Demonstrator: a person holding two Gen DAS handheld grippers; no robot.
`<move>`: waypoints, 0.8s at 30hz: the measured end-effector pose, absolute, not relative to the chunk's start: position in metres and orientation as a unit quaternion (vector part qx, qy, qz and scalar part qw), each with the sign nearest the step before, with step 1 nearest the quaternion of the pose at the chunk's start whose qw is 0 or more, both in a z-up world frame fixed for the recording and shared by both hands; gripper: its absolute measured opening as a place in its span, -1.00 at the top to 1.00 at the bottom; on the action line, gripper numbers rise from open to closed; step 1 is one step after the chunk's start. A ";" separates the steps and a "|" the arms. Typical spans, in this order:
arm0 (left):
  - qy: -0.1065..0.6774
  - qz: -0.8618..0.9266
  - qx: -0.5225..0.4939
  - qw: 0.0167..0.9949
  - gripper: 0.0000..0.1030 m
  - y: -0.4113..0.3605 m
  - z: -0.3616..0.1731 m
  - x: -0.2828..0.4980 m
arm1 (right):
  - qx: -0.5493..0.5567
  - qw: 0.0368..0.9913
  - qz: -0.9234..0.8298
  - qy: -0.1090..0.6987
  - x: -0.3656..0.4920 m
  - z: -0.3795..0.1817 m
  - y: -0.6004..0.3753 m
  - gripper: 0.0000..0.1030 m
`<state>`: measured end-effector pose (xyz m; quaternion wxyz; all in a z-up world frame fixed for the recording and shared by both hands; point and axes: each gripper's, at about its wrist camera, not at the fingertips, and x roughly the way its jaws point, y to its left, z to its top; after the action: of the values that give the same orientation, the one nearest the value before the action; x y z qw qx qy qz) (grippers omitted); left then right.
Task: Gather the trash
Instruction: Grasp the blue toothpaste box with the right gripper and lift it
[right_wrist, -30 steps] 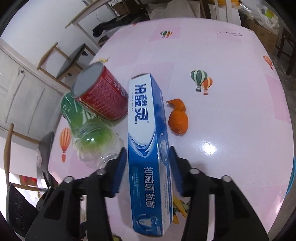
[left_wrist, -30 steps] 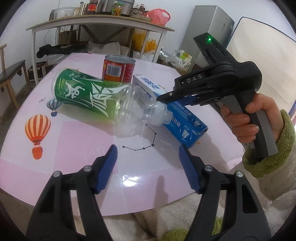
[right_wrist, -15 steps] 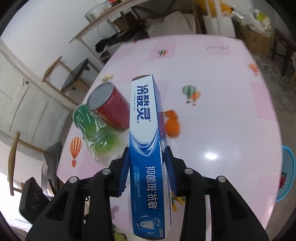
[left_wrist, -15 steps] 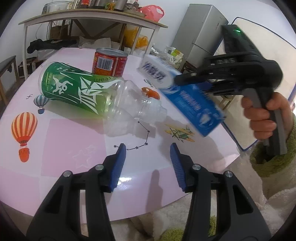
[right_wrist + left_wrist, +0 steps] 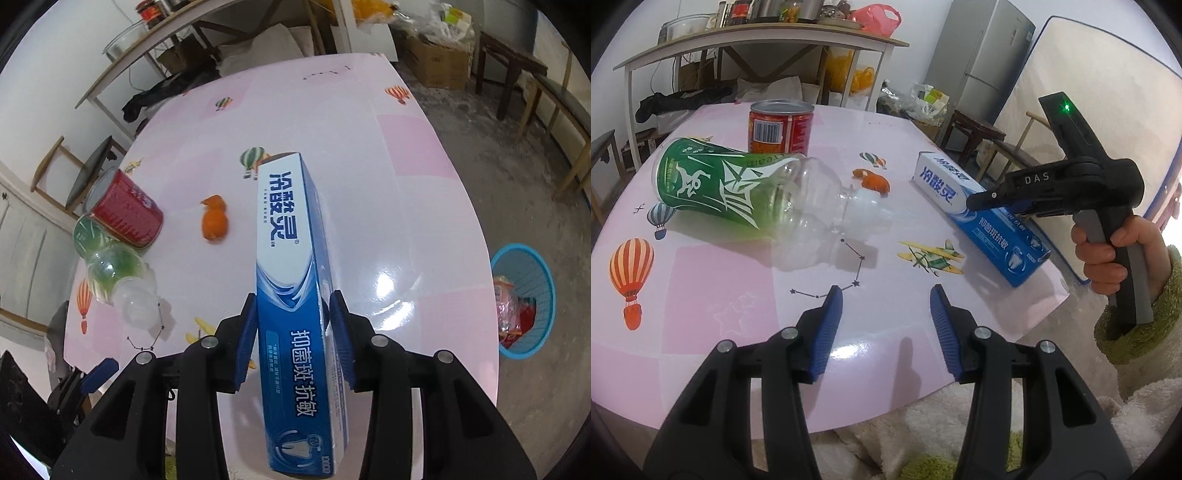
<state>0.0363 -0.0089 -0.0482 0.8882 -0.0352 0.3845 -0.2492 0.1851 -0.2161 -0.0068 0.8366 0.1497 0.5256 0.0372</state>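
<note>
Two grippers work over the pink desk [image 5: 746,295]: the left gripper [image 5: 886,325] hangs above its near edge with blue fingers [image 5: 827,328] spread apart and nothing between them, while the right gripper [image 5: 293,343] has its fingers [image 5: 246,343] pressed against both long sides of a blue-and-white toothpaste box [image 5: 295,295], holding it clear of the desk near the right edge. In the left wrist view the same toothpaste box [image 5: 979,218] slants down toward the camera, clamped around its middle by the right gripper [image 5: 1015,208], whose handle is wrapped by the right hand [image 5: 1108,251] in a green fleecy sleeve. Beyond the left gripper a clear plastic bottle [image 5: 746,192] with a green label lies on its side, neck pointing toward the toothpaste box. Just beside its neck, a little farther, sits a piece of orange peel [image 5: 873,181]. Behind the bottle and touching or nearly touching it stands a red tin can [image 5: 781,127], upright with its top open. On the floor off the desk's right side, seen from the right wrist, stands a blue trash basket [image 5: 532,332] with wrappers inside.
</note>
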 end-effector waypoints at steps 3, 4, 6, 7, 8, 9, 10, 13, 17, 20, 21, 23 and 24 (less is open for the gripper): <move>0.386 -0.244 -0.023 0.889 0.10 -0.014 -0.047 0.035 | 0.146 0.839 0.043 0.523 0.183 -0.009 -0.215 0.23; 0.386 -0.243 -0.019 0.890 0.10 -0.017 -0.045 0.035 | 0.143 0.840 0.045 0.522 0.182 -0.010 -0.214 0.23; 0.380 -0.242 -0.006 0.893 0.10 -0.021 -0.041 0.037 | 0.138 0.843 0.048 0.518 0.181 -0.012 -0.214 0.23; 0.375 -0.240 0.001 0.895 0.10 -0.024 -0.038 0.038 | 0.137 0.845 0.050 0.515 0.180 -0.012 -0.215 0.24; 0.372 -0.239 0.005 0.897 0.10 -0.026 -0.035 0.040 | 0.136 0.847 0.049 0.512 0.179 -0.012 -0.215 0.25; 0.368 -0.237 0.010 0.899 0.09 -0.029 -0.031 0.043 | 0.132 0.850 0.047 0.508 0.177 -0.012 -0.215 0.26; 0.365 -0.236 0.013 0.900 0.08 -0.032 -0.028 0.046 | 0.130 0.853 0.044 0.504 0.176 -0.012 -0.216 0.26; 0.361 -0.235 0.020 0.902 0.08 -0.039 -0.022 0.056 | 0.133 0.856 0.038 0.498 0.173 -0.013 -0.223 0.26; 0.367 -0.222 0.025 0.903 -0.03 -0.049 -0.008 0.082 | 0.150 0.857 0.043 0.492 0.170 -0.015 -0.232 0.26; 0.391 -0.212 0.024 0.895 -0.16 -0.056 -0.003 0.111 | 0.149 0.862 0.041 0.483 0.165 -0.016 -0.234 0.26; 0.402 -0.211 0.019 0.891 -0.16 -0.058 -0.001 0.125 | 0.148 0.864 0.041 0.480 0.162 -0.016 -0.234 0.26; 0.422 -0.216 0.011 0.881 -0.16 -0.062 -0.001 0.151 | 0.154 0.865 0.044 0.476 0.158 -0.017 -0.237 0.26; 0.437 -0.209 0.010 0.875 -0.16 -0.065 -0.003 0.165 | 0.159 0.865 0.046 0.475 0.156 -0.018 -0.239 0.26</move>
<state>0.1648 -0.0648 -0.0029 0.8749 0.0101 0.4365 -0.2094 0.1563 -0.2389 -0.0177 0.8645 0.1587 0.4746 0.0462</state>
